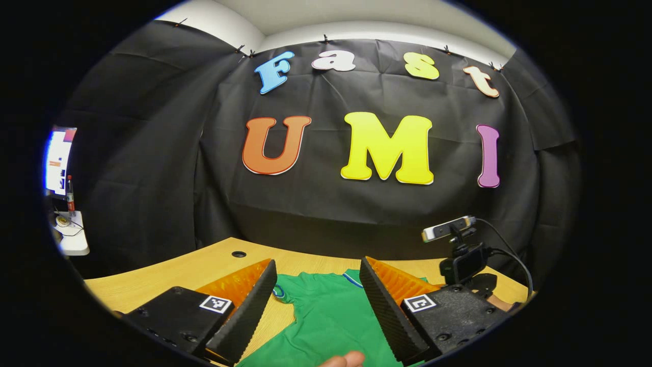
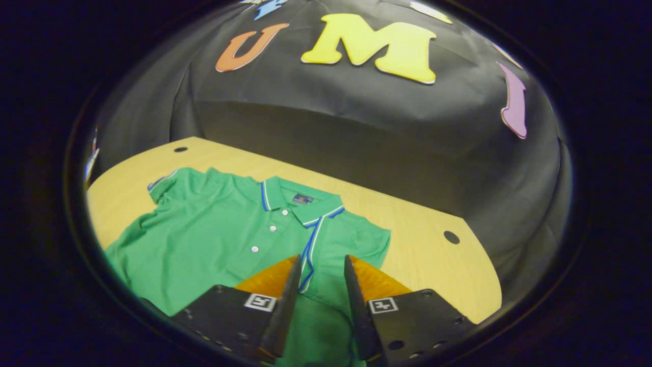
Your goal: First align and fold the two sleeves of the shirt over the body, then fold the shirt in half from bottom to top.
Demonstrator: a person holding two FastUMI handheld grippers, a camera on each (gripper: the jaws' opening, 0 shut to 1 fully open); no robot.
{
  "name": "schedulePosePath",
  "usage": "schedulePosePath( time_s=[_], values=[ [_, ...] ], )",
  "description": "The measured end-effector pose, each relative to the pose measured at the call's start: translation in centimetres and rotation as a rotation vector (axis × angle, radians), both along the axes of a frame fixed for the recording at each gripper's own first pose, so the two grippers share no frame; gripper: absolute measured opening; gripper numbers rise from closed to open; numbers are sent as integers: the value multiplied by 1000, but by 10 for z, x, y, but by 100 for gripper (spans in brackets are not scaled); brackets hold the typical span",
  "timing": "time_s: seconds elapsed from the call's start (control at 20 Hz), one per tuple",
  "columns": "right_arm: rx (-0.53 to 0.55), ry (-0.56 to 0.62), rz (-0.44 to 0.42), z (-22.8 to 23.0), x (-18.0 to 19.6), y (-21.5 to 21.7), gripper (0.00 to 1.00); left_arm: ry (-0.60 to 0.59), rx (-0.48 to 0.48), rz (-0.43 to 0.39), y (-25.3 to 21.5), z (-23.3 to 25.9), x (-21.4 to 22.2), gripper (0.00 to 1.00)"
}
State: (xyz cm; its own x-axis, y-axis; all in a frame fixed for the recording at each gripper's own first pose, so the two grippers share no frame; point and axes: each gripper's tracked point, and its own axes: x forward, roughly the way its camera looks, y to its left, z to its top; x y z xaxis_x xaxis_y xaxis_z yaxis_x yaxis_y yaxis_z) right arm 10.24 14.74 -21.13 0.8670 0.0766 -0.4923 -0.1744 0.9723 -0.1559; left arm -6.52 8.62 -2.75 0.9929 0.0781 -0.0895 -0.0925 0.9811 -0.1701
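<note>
**Green shirt spread on the table, both grippers above it**

A green polo shirt [image 2: 214, 234] is seen lying flat on the wooden table [image 2: 423, 255] in the right gripper view, front side up, with its blue-and-white-trimmed collar [image 2: 300, 201] toward the booth wall and a row of white buttons down the placket. The left-hand sleeve [image 2: 165, 186] in that view is spread outward; the sleeve on the other side [image 2: 369, 239] is laid out toward the bare tabletop. Some creases are visible across the body.

The right gripper [image 2: 321, 270] is held just over the shirt below the collar, its jaws narrowly parted with the striped placket edge seen between them; whether cloth is actually pinched cannot be told.

In the left gripper view the shirt [image 1: 326, 311] is seen between the fingers of the left gripper [image 1: 318, 275], which is spread wide and holds nothing. A fingertip [image 1: 346, 360] of a person shows at the bottom edge, over the fabric.

Farther out, a small camera on a stand [image 1: 456, 244] is placed on the table to the right, with a cable running from it. A lit screen [image 1: 58, 160] is visible at the far left edge.
</note>
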Motion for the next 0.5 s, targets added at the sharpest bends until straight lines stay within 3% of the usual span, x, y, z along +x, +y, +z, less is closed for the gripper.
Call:
schedulePosePath(
  time_s=[0.15, 0.5],
  values=[
    [92, -81, -65, 35, -10, -19, 99, -19, -26, -5, -3, 0, 8, 100],
    [149, -244, -127, 123, -58, -68, 96, 10, -28, 47, 21, -18, 20, 100]
  ],
)
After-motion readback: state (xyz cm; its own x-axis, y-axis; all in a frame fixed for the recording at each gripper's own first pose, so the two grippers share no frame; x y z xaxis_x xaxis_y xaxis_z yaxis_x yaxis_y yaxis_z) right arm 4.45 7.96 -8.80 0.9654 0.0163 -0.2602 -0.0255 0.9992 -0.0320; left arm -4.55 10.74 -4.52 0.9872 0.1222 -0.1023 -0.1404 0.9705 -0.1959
